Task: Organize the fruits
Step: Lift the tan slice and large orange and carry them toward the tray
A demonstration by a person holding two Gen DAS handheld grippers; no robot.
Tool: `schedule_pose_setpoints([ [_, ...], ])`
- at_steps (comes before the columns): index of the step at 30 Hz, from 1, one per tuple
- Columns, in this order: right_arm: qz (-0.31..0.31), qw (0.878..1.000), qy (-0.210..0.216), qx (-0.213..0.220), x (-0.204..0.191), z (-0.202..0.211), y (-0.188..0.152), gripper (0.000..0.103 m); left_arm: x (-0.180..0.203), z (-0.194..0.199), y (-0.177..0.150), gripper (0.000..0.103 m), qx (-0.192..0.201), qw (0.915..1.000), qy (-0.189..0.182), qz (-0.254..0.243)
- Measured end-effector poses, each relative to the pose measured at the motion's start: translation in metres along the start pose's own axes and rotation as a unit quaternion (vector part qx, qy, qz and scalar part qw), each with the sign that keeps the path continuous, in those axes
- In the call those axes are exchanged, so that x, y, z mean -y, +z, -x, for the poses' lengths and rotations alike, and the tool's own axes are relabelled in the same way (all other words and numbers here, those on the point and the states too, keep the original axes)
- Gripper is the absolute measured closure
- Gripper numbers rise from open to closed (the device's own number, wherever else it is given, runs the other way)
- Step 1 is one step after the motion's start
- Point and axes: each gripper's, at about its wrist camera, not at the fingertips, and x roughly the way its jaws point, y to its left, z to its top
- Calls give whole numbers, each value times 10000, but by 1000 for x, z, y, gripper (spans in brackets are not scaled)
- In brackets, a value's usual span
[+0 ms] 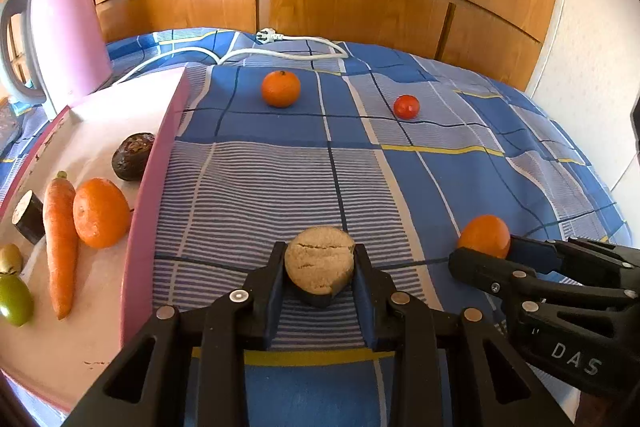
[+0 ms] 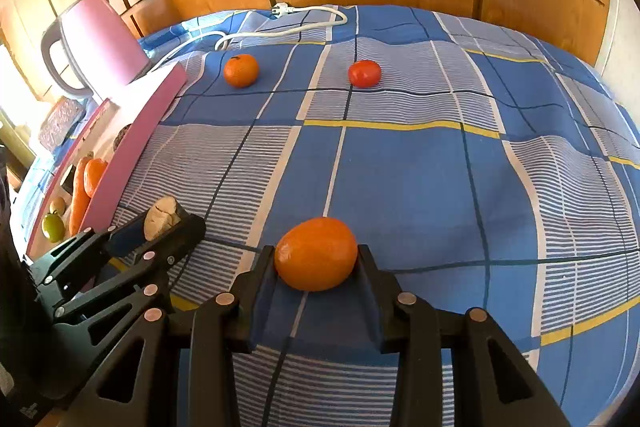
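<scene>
Fruits lie on a blue checked bedcover (image 2: pixel 420 179); the pink tray (image 1: pixel 160 163) at left holds a carrot (image 1: pixel 60 247). Near, the right gripper (image 2: pixel 316 259) has its fingers clamped on an orange (image 2: pixel 316 254), and the left gripper (image 1: pixel 320 267) clamps a cut brown piece (image 1: pixel 319 261).

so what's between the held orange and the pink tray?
Left gripper with its brown cut piece; otherwise bare cloth, right wrist view.
</scene>
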Motion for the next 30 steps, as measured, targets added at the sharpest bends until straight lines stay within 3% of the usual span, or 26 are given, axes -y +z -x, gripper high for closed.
schedule_pose_setpoints([
  [30,44,10000,-42,11,-12,10,-15,64,0,24,-6,72,-18,10000,-4,-22],
])
